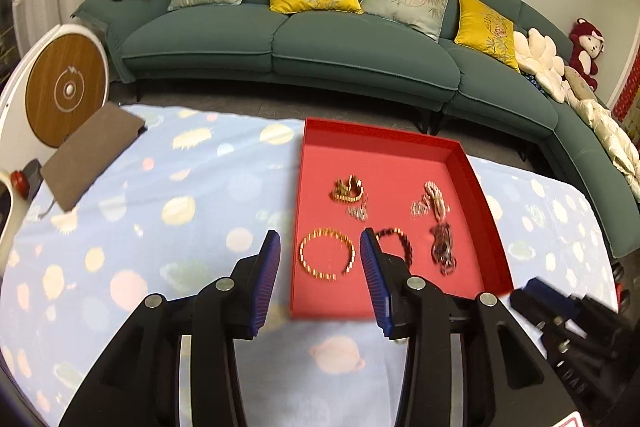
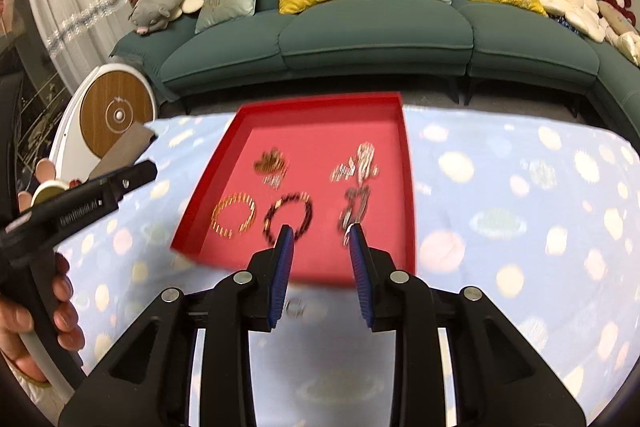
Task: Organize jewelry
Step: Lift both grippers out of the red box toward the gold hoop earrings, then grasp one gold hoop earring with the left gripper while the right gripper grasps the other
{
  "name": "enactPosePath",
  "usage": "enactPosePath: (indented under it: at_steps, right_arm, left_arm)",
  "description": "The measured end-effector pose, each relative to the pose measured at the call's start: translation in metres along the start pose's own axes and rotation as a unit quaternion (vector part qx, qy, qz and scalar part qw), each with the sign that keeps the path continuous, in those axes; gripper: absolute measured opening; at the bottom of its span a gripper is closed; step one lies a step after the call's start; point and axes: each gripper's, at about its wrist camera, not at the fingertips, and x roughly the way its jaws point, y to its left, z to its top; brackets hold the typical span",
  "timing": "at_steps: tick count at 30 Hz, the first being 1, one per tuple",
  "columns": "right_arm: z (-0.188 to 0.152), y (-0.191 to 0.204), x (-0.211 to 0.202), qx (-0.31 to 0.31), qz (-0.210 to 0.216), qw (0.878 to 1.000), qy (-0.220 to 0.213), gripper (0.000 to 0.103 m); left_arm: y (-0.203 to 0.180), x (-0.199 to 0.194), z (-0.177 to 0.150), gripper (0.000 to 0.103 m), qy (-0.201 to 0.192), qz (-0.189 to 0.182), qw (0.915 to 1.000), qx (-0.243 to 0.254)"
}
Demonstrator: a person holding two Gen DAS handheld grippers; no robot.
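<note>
My left hand-held gripper (image 1: 318,241) hovers with its ribbed blue pads apart and empty over the near edge of the red tray (image 1: 316,301), and my right hand-held gripper (image 2: 320,235) does likewise, its gap narrower. Lettering on the left tool's black arm is too blurred to read. On the tray's matte floor lie a gold segmented bracelet (image 1: 327,253), a dark beaded bracelet (image 2: 289,216) and tangled chains (image 1: 432,203); the tray sits on a table under a planet-print fleece cloth (image 1: 168,211).
</note>
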Motion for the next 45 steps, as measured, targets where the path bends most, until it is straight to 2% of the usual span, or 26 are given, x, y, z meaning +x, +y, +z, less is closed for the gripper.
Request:
enactPosePath:
  at_steps: [2, 7, 11, 14, 31, 36, 45]
  right_arm:
    - [-0.017, 0.004, 0.003, 0.001, 0.005, 1.0, 0.007, 0.033]
    - [-0.048, 0.016, 0.028, -0.021, 0.008, 0.999, 0.046, 0.034]
    - [-0.058, 0.018, 0.04, -0.04, 0.002, 0.998, 0.054, 0.033]
    - [-0.065, 0.018, 0.051, -0.046, -0.006, 0.997, 0.059, 0.033]
    - [-0.066, 0.026, 0.085, -0.071, -0.026, 0.996, 0.056, 0.033]
    - [-0.065, 0.024, 0.086, -0.072, -0.028, 0.996, 0.053, 0.021]
    - [-0.065, 0.017, 0.078, -0.067, -0.029, 0.996, 0.05, 0.02]
  left_arm:
    - [0.003, -0.004, -0.012, 0.039, 0.004, -0.002, 0.9999, -0.013]
    - [0.008, -0.003, -0.039, 0.039, 0.021, -0.01, 0.9991, -0.036]
    - [0.001, 0.003, -0.05, 0.039, 0.024, 0.0, 0.9997, 0.006]
    - [0.002, 0.009, -0.057, 0.039, 0.029, 0.004, 0.9994, 0.018]
    - [0.002, 0.02, -0.061, 0.039, 0.046, -0.007, 0.9986, 0.023]
    - [0.005, 0.022, -0.062, 0.039, 0.049, -0.006, 0.9986, 0.02]
    - [-0.009, 0.037, -0.071, 0.039, 0.067, -0.016, 0.9969, 0.038]
